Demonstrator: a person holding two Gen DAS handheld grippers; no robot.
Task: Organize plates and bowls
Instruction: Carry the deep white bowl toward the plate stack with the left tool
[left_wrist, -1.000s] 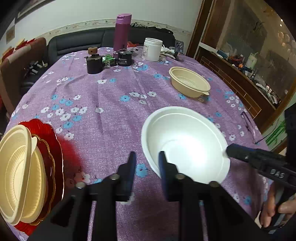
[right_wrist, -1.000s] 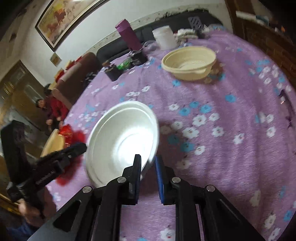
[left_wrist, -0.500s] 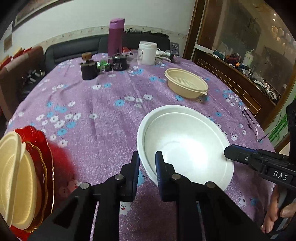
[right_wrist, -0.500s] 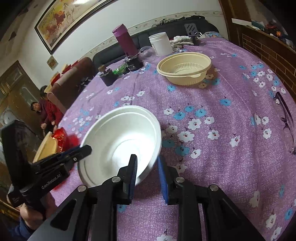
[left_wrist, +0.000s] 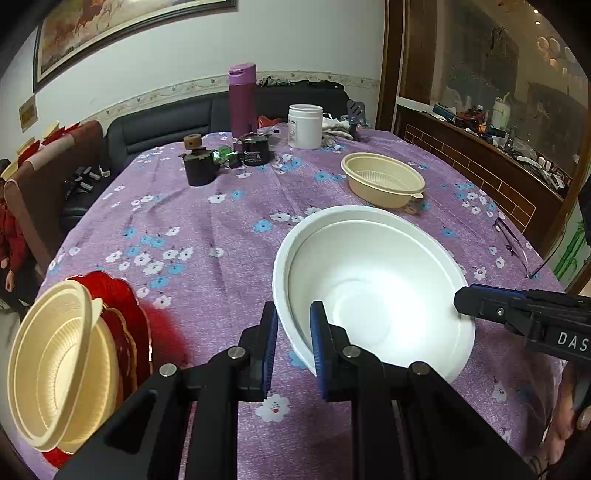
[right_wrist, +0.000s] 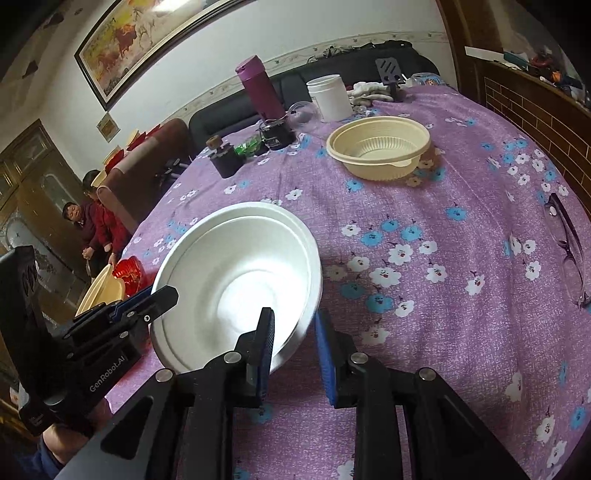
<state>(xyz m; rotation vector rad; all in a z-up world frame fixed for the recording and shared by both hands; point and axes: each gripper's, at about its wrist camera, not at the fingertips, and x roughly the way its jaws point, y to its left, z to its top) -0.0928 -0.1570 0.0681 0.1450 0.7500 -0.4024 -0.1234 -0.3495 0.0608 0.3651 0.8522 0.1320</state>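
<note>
The white bowl (left_wrist: 369, 280) sits on the purple-clothed surface (left_wrist: 207, 221) between the two tools, each taking it by the rim from opposite sides. That is the relation the coming move turns on.

The left gripper (left_wrist: 293, 332) straddles the bowl's near-left rim, one finger outside the wall and one inside. Its fingers (left_wrist: 317, 332) have just been closing and look clenched on the rim.

The right gripper (right_wrist: 293, 332) straddles the bowl's right rim in the same way. Its fingers have just been easing apart a little, with the rim between them. Its own view does not settle whether the pads press on the wall or merely flank it.

The bowl is round, so it has no long axis to line up (only the rim matters as a handle). It appears slightly tipped, the right side casting a shadow on the cloth.

A stack of beige bowls (left_wrist: 55, 362) on red plates (left_wrist: 122, 295) lies to the left of the white bowl, on the left hand's side. A single beige bowl (left_wrist: 384, 179) stands beyond the white bowl, well apart from it.

I judge that a carry toward the stack would be led by the left hand. The right side's hold should be confirmed first, or the bowl may pivot about the left grip.
</note>
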